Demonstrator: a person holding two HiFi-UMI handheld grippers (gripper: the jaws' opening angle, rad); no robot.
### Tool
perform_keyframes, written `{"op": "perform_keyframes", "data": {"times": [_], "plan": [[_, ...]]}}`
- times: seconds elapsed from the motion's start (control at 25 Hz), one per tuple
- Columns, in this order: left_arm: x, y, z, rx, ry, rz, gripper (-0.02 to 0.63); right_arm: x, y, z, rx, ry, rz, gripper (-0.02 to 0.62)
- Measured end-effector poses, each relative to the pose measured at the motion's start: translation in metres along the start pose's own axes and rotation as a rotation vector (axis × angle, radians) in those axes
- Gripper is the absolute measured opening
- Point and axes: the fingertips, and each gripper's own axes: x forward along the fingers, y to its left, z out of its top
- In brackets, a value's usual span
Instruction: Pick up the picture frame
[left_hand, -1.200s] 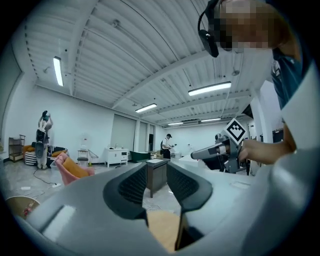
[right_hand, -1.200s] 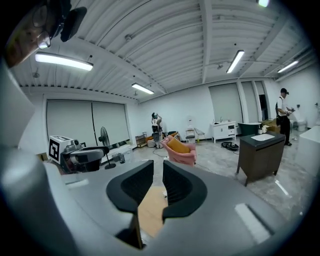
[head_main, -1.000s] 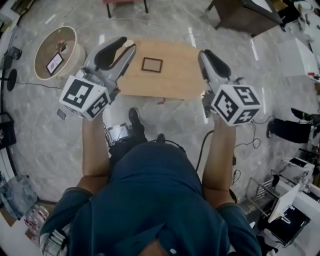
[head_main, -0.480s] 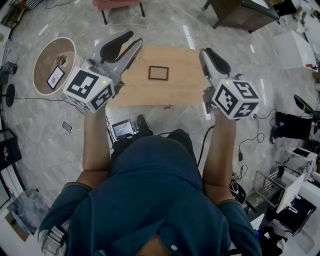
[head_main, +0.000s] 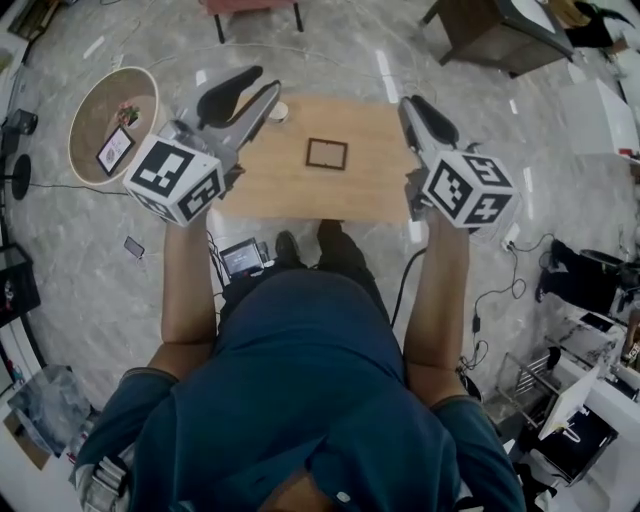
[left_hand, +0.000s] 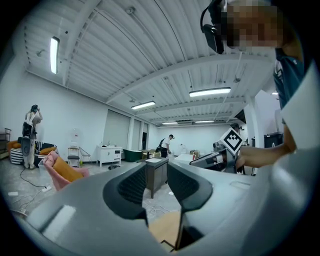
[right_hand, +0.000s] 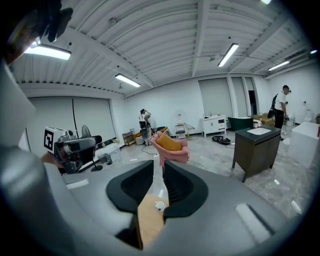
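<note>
Task status: not started; the approach phase is in hand. The small dark-edged rectangular picture frame (head_main: 327, 153) lies flat near the middle of the low rectangular light-wood counter (head_main: 280, 180), untouched by either tool. In the head view the person stands at the near edge of the counter with both forearms raised. The left gripper (head_main: 245, 95) is held over the left end of the counter and the right gripper (head_main: 428, 120) over the right end; the picture frame sits between them and appears well below both. In the left gripper view the left gripper (left_hand: 159, 182) has its jaws moderately apart with nothing between the pads; only a corner of the counter (left_hand: 167, 230) and the room beyond show through the gap. In the right gripper view the right gripper (right_hand: 159, 175) has its jaws parted by a narrow gap and grips nothing; the counter (right_hand: 147, 220) and a small round white cup (right_hand: 159, 204) show below. The white cup (head_main: 279, 111) stands near the far left edge of the counter, apart from the picture frame. Both gripper views look out level across the room, so neither is aimed at the picture frame. Steps judged outstanding: tilt one gripper down, lower it to the picture frame, set the jaws across an edge, close, and lift.
</note>
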Motion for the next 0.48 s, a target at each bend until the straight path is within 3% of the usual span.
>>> {"op": "perform_keyframes", "data": {"times": [0.24, 0.48], "plan": [[0.006, 0.031, -0.003, 0.007, 0.019, 0.064, 0.120, 0.048, -0.023, 0.007, 0.012, -0.006, 0.026, 0.069], [0.022, 0.058, -0.021, -0.027, 0.054, 0.119, 0.121, 0.101, -0.053, -0.008, 0.030, 0.065, 0.060, 0.069]]}}
